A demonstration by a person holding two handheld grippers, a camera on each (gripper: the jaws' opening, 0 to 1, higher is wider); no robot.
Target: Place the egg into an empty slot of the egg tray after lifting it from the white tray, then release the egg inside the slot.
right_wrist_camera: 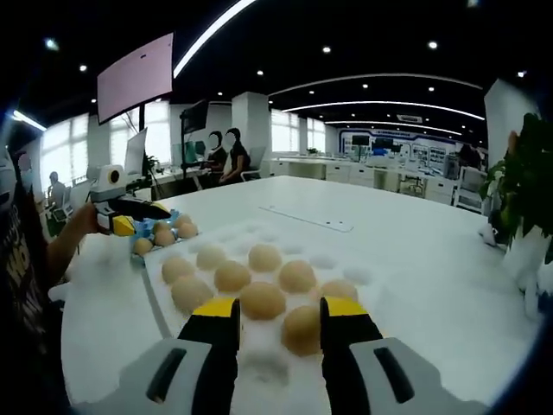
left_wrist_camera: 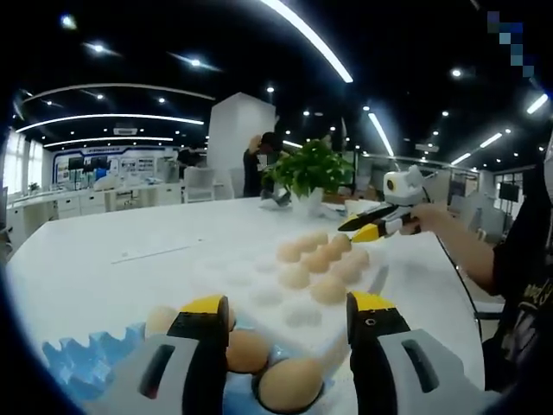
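Observation:
My left gripper (left_wrist_camera: 289, 316) stands open just above a pale blue, wavy-edged tray (left_wrist_camera: 86, 359) of brown eggs, with one egg (left_wrist_camera: 289, 385) below the gap between its jaws. Beyond it lies the white egg tray (left_wrist_camera: 259, 294), with several eggs (left_wrist_camera: 315, 259) in its far slots and its near slots bare. My right gripper (right_wrist_camera: 281, 313) is open and low over the egg tray's (right_wrist_camera: 259, 363) near end, above filled slots, an egg (right_wrist_camera: 262, 300) showing between its jaws. It also shows as the right gripper (left_wrist_camera: 367, 229) at the tray's far end. The left gripper (right_wrist_camera: 130, 216) hovers by the blue tray (right_wrist_camera: 164, 233).
A potted plant (left_wrist_camera: 311, 169) stands behind the egg tray, seen also as the plant (right_wrist_camera: 527, 181) at the right. A thin strip (right_wrist_camera: 307, 219) lies flat on the white table (left_wrist_camera: 104, 251). A person's forearm (left_wrist_camera: 467, 246) reaches in from the right. People sit at desks far behind.

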